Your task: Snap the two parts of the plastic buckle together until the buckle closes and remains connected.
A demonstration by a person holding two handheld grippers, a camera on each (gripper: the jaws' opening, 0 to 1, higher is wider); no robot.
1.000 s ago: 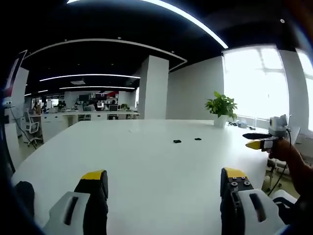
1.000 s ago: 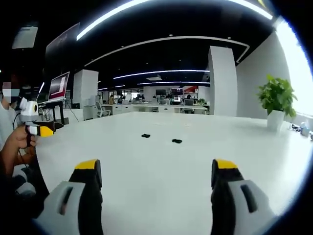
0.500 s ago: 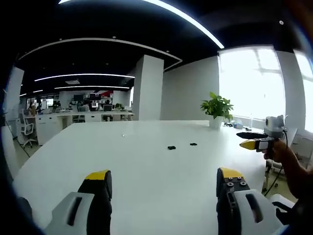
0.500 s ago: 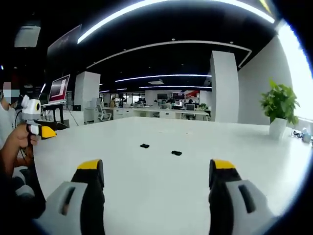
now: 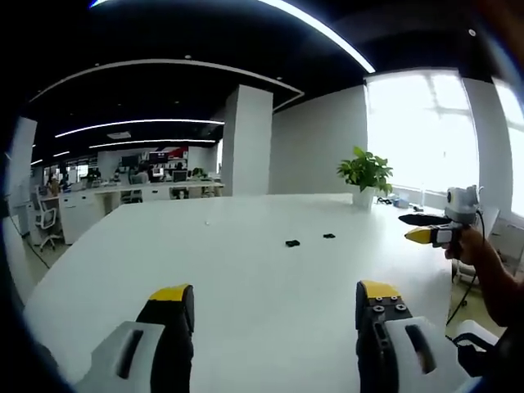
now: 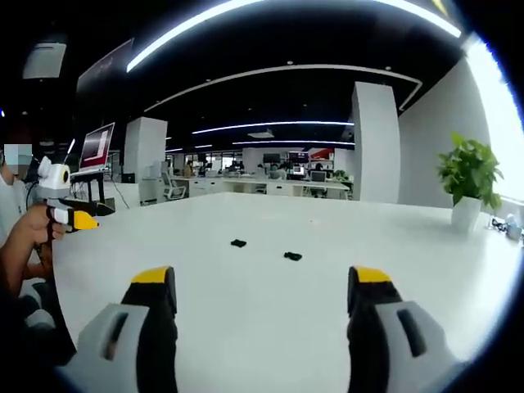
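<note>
Two small black buckle halves, one (image 5: 292,243) and the other (image 5: 328,236), sit apart mid-table (image 5: 246,286), well ahead of me. My left gripper (image 5: 268,307) and right gripper (image 6: 256,288) both gape wide, holding nothing. I reckon those tiny parts could skid away if I pinch off-centre. Only container around: a pot (image 5: 361,199) holding a plant (image 5: 367,171).
</note>
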